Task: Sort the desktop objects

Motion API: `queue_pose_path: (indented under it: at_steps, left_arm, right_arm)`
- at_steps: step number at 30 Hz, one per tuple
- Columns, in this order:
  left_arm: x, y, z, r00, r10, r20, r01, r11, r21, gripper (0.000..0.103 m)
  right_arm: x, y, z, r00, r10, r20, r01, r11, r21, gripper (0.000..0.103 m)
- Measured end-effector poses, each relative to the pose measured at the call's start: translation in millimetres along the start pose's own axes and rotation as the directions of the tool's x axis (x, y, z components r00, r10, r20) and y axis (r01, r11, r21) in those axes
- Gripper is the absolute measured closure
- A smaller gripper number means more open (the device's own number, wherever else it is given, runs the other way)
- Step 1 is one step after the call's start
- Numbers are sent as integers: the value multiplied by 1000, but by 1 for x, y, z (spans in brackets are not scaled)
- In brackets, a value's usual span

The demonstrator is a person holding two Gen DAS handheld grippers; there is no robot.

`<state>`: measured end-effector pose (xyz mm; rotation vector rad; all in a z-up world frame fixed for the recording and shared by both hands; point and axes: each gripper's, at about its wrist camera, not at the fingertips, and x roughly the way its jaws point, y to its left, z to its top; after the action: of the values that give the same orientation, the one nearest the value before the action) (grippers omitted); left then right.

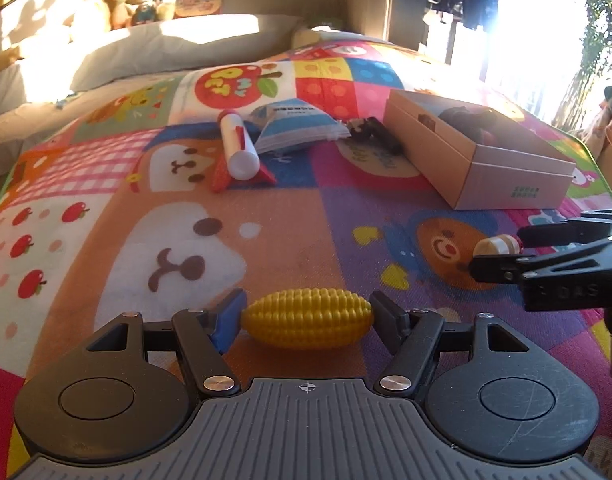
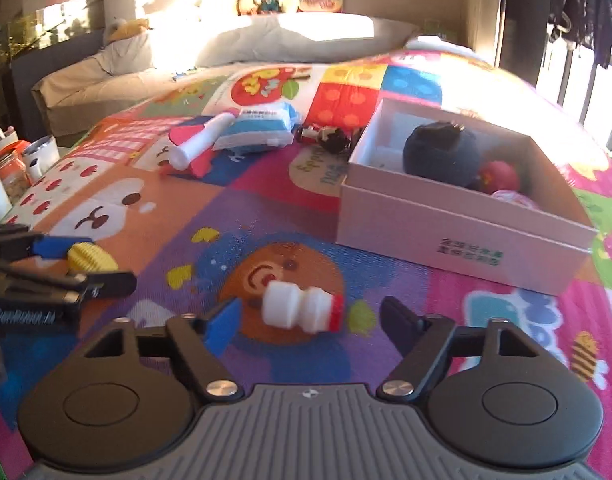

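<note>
Corn pinched endwise by left fingers, box well apart.

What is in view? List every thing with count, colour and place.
corn: 1, yellow, clamped end to end in the left gripper
bottle: 1, white with a red cap, lying on the mat between the right gripper's fingers, not touched
box: 1, pale pink, open, right side of the mat
dark ball: 1, navy, in the box
red ball: 1, in the box beside the dark ball
rocket: 1, white with red fins, mid mat
packet: 1, blue and white, beside the rocket
small toy: 1, black and red, between packet and box; kind unclear
mat: 1, multicoloured, under everything
pillow: 1, grey, behind the mat
left gripper: 1, black, shut
right gripper: 1, black, open
</note>
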<state>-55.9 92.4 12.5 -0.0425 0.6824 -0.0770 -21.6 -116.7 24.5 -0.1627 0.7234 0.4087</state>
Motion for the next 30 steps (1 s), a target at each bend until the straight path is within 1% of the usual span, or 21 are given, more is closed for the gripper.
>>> queue_pose_path:
  at_steps: [1,3,4,5,9,18,21,23,26,28,30]
  left_arm:
    - [0,0,0,1000,-3,2,3,1000,-3,29]
    - [-2,2,-1,1000,-16,6,16,1000,-14,22]
    - [-2,3,-2,1000,-27,8,27,999,-20,14]
    - [-4,3,-2,999,-36,14,37,999,-25,10]
    - [-8,0,-3,999,-39,21,40,999,-20,9]
    - [-6,-13,-8,998,51,-26,-50,998,29,10]
    - [-11,-18,-12,998,62,-29,-61,997,38,10]
    - [-14,-20,-14,998,60,-29,-59,997,41,15]
    - [-17,-22,-17,997,65,-30,-64,997,44,19]
    - [-20,-22,-18,997,73,-32,-72,996,44,20]
    - [-23,-22,-20,995,90,-36,-89,995,36,19]
  right_arm:
    - [4,1,2,1000,-4,-8,4,1000,7,31]
    - [7,4,3,1000,-8,-14,8,1000,10,40]
    - [7,6,3,1000,-5,-21,5,1000,4,49]
    - [8,7,4,1000,1,-29,-1,1000,-2,58]
    - [5,9,3,1000,-1,-31,1,1000,-19,59]
    - [-24,-2,-5,1000,-7,-16,7,1000,-29,59]
    - [-33,-10,-14,1000,-15,-21,15,1000,-19,59]
    - [-37,-15,-20,999,-23,-23,23,1000,-9,59]
    - [-44,-23,-27,999,-30,-31,30,1000,6,59]
    - [-48,-25,-31,999,-22,-35,22,1000,5,59]
    - [-53,-26,-36,999,-10,-39,10,1000,-4,59]
